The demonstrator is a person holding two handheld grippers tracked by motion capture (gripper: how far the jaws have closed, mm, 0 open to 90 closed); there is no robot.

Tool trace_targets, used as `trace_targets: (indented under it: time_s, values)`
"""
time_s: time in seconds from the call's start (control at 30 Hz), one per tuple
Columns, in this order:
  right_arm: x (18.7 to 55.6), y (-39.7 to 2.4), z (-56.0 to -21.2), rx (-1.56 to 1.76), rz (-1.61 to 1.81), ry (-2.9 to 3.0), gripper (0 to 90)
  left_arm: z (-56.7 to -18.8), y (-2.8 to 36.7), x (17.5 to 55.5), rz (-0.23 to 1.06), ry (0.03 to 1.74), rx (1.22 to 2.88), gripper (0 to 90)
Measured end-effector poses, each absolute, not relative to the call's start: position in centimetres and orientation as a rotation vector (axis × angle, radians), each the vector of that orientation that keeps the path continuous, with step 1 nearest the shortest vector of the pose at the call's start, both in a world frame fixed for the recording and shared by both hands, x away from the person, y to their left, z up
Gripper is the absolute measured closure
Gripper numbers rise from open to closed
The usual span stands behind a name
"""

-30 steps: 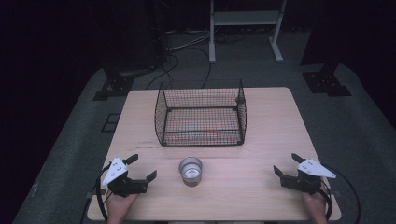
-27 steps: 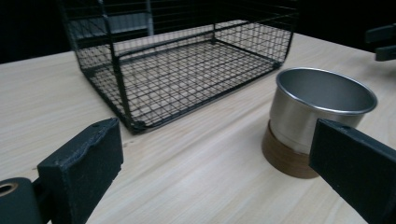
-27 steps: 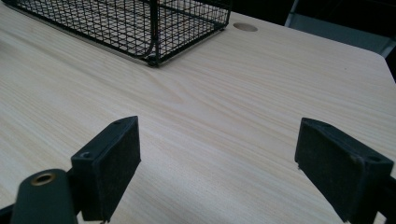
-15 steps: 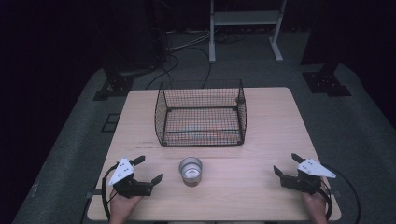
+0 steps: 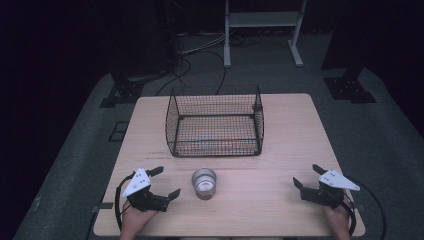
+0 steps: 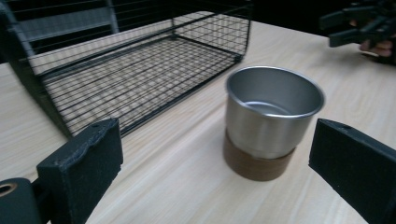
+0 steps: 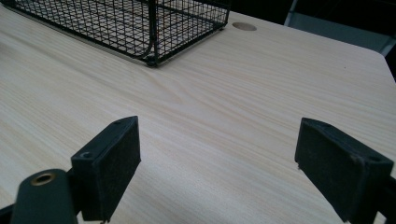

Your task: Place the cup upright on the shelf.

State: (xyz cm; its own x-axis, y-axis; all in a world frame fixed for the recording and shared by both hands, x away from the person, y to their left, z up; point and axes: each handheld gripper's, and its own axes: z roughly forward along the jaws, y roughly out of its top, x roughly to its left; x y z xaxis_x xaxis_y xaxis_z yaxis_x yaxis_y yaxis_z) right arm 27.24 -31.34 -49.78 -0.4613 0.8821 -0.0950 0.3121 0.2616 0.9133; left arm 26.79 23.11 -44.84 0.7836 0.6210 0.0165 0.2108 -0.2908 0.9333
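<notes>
Clearly nearer, the left gripper (image 5: 161, 185), jaws wide, faces the upright round steel cup on its brown base (image 5: 204, 182) just ahead on the pale wooden surface (image 5: 260, 175), before the black wire basket (image 5: 215, 122).

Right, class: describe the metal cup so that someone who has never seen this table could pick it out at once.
Start at the wooden table and find the black wire basket at its middle. Just in front of the basket, on the person's side, stands the metal cup, apart from it and nearer the left tongs. It alone is round and shiny silver, with a brown base.
</notes>
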Motion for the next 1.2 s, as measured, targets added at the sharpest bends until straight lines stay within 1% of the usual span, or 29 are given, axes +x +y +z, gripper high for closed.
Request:
trace_targets:
  time_s: [0.3,0.73,0.93,1.2]
  values:
    - [27.3,-31.4,-49.8,1.081,1.184,1.913,13.5,-44.5,21.6,27.0,0.442,0.584,1.917,1.2]
    - [27.2,-31.4,-49.8,1.081,1.185,1.912,13.5,-44.9,19.8,27.5,0.395,0.537,1.98,1.2]
    - [27.2,-31.4,-49.8,1.083,1.187,1.909,13.5,-45.0,18.6,28.0,0.348,0.512,2.025,1.2]
    - [27.2,-31.5,-49.8,1.087,1.191,1.905,13.5,-45.4,17.5,28.6,0.322,0.491,2.058,1.1]
